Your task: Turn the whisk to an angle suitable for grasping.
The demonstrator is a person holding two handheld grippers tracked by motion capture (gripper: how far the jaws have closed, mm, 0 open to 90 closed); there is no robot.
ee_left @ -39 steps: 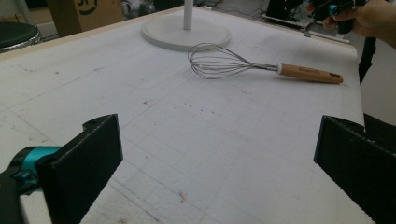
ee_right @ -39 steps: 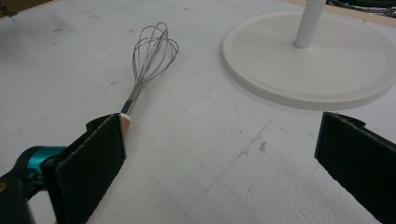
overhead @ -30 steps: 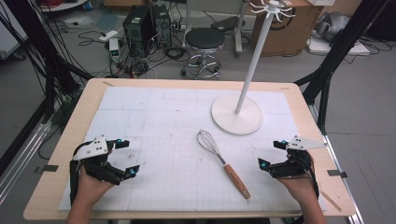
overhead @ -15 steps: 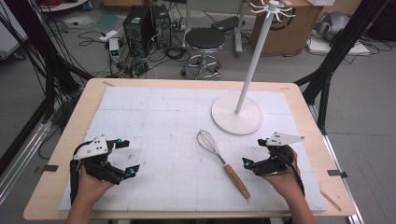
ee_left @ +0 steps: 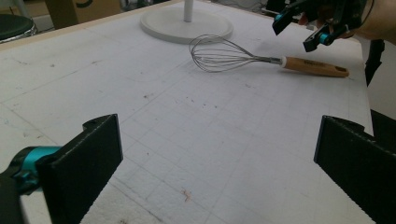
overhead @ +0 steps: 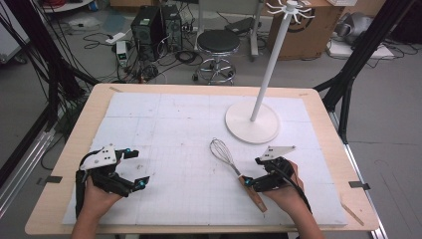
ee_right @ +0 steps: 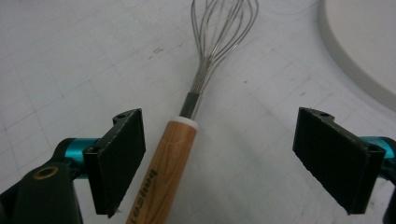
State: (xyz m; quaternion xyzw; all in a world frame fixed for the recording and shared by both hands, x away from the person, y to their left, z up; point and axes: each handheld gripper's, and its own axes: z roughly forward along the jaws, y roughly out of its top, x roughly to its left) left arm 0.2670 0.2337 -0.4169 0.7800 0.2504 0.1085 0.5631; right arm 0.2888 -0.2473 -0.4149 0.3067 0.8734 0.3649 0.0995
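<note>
Whisk with steel wire loops and a light wooden handle (ee_right: pixel 161 172) lies flat on the white gridded mat (overhead: pixel 164 129) near the middle of the bench (overhead: pixel 323 124). Its handle passes between the two black jaws of the right gripper (ee_right: pixel 219 158), close beside one jaw and well apart from the other; the jaws have just been closing, yet neither pad touches the wood. In the high view the right gripper (overhead: pixel 256 174) hovers over the handle's upper end, with the wire head pointing away towards the round white base of a tall white stand (overhead: pixel 253 122), which sits just beyond it. The left gripper (overhead: pixel 137 167) rests near the mat's left edge, well apart from the whisk, its jaws spread wide with nothing between them.
</note>
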